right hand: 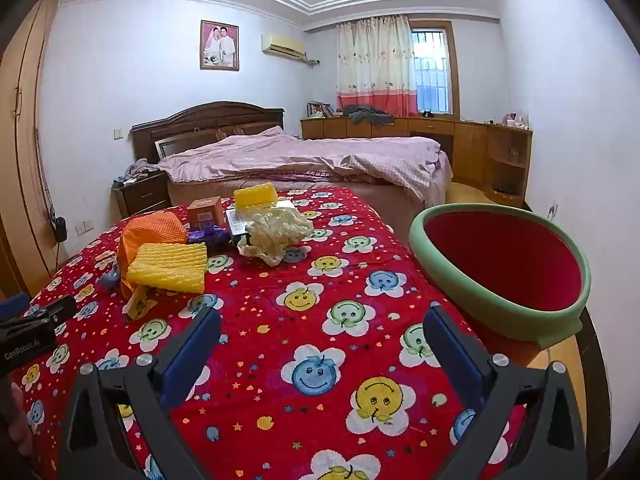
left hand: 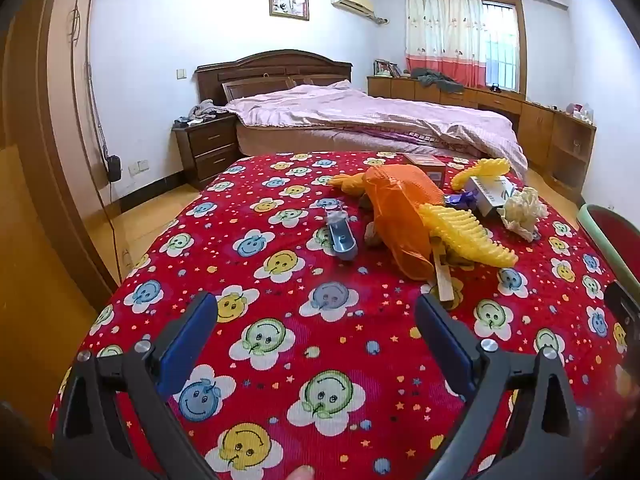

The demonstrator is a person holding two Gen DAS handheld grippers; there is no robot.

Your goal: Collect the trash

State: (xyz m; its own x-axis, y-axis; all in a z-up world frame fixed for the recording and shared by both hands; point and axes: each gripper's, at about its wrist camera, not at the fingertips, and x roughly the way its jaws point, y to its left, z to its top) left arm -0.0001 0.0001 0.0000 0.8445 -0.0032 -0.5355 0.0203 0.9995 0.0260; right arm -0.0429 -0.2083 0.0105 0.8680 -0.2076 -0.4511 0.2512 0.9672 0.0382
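Red cloth [left hand: 304, 320] with smiley flowers fills the left wrist view, where the left gripper [left hand: 316, 312] hovers with jaws wide and empty; the trash lies beyond it: an orange net bag [left hand: 396, 216], yellow foam [left hand: 464, 236] and crumpled paper [left hand: 520, 208]. In the right wrist view the right gripper [right hand: 322, 330] also gapes empty, the same litter far left, a green-rimmed basin [right hand: 496, 304] near right.

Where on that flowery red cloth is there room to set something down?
The near half of the red cloth is bare, from the open tongs up to the trash, and right to the green-rimmed basin. The far left is crowded: orange net, yellow foam, crumpled paper.
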